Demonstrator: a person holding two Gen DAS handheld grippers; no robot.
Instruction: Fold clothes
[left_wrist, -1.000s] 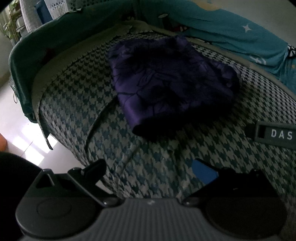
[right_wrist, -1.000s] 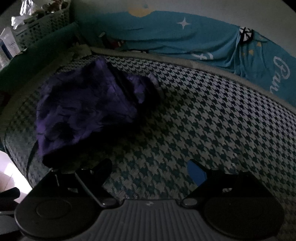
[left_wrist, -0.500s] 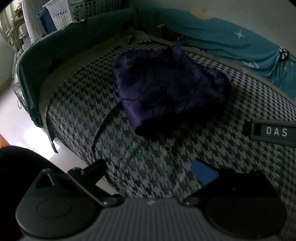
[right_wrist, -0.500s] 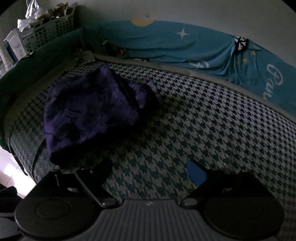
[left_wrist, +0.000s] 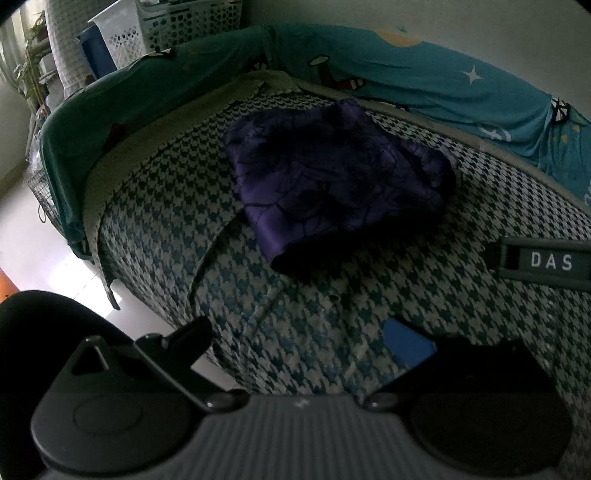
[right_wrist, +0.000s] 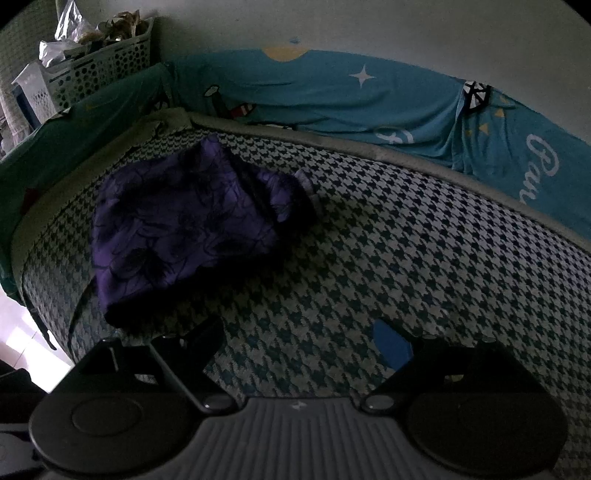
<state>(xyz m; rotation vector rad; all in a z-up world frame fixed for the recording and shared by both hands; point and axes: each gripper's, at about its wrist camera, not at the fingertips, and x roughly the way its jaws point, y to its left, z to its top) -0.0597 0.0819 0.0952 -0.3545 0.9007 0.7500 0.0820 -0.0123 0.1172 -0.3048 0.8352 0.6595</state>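
**Jaws wide and empty, one garment folded**

Both the left gripper (left_wrist: 297, 332) and right gripper (right_wrist: 295, 332) hover spread wide above the bed (left_wrist: 369, 295), holding nothing. The purple garment (left_wrist: 332, 184) lies folded near the bed's far corner; I see no other clothes waiting.

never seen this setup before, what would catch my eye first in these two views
The folded purple garment stands out first, lying on the houndstooth cover toward its far left corner. Behind it a teal sheet with a white star hangs along the wall. In front, the left gripper and right gripper both stand open and empty, apart from the garment.
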